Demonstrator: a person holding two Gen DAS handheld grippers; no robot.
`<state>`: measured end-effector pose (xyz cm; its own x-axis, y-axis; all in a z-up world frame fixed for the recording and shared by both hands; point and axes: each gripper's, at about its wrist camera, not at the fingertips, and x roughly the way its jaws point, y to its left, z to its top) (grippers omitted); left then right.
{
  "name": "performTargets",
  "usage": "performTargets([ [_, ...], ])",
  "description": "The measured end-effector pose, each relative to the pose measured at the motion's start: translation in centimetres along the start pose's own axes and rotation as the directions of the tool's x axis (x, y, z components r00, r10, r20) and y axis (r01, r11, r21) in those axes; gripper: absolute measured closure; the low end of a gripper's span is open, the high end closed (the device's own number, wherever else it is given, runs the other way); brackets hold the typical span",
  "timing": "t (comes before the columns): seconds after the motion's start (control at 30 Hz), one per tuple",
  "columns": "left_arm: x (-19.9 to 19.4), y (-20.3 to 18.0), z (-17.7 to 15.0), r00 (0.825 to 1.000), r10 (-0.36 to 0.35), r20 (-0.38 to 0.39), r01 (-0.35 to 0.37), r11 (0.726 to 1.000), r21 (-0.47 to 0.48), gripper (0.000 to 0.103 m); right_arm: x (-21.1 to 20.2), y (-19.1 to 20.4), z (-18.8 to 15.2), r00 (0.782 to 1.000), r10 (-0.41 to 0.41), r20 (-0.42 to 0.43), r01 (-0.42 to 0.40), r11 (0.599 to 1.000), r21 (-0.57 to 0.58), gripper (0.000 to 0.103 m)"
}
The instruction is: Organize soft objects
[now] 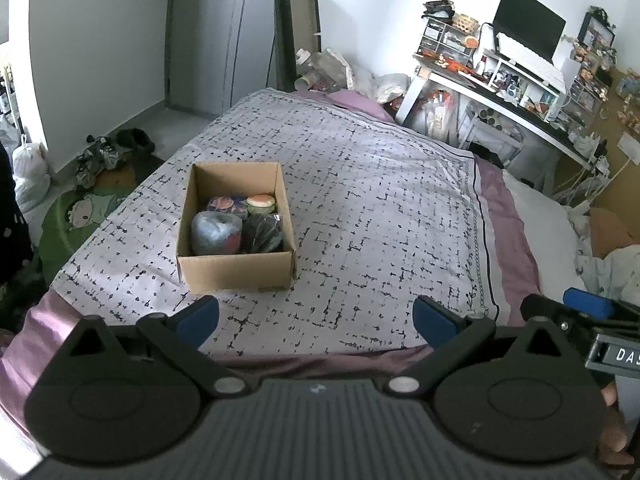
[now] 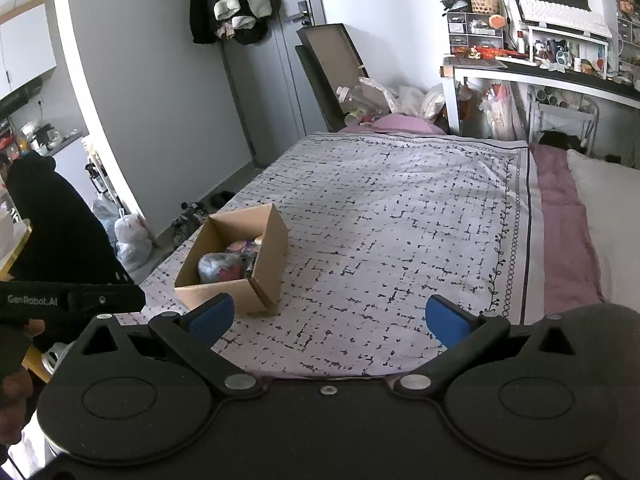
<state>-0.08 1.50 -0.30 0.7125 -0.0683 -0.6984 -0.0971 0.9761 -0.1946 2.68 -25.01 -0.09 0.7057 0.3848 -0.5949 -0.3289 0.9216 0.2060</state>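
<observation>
My left gripper (image 1: 316,320) and right gripper (image 2: 328,320) hover, fingers spread empty, above open bedspread (image 1: 380,208) beside the box (image 1: 236,272).

Bedspread (image 1: 360,208): pale lilac-white, black broken-grid print, vine border at one edge. Sheet (image 1: 508,216) beneath: mauve. Box (image 1: 236,272): plain brown cardboard. Inside: grey-blue ball (image 1: 216,232) with red patch; dark bundle (image 1: 262,234). Gripper pads (image 1: 198,318): blue.
</observation>
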Motion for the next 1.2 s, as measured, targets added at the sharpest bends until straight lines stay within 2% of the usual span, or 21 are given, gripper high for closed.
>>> performTargets([
  [1.2,-0.26,-0.35,-0.18,1.0,-0.008,-0.002,0.008,1.0,0.026,0.001,-0.13,-0.3,-0.21,0.999,-0.041,-0.009,0.041,0.999,-0.009,0.0],
])
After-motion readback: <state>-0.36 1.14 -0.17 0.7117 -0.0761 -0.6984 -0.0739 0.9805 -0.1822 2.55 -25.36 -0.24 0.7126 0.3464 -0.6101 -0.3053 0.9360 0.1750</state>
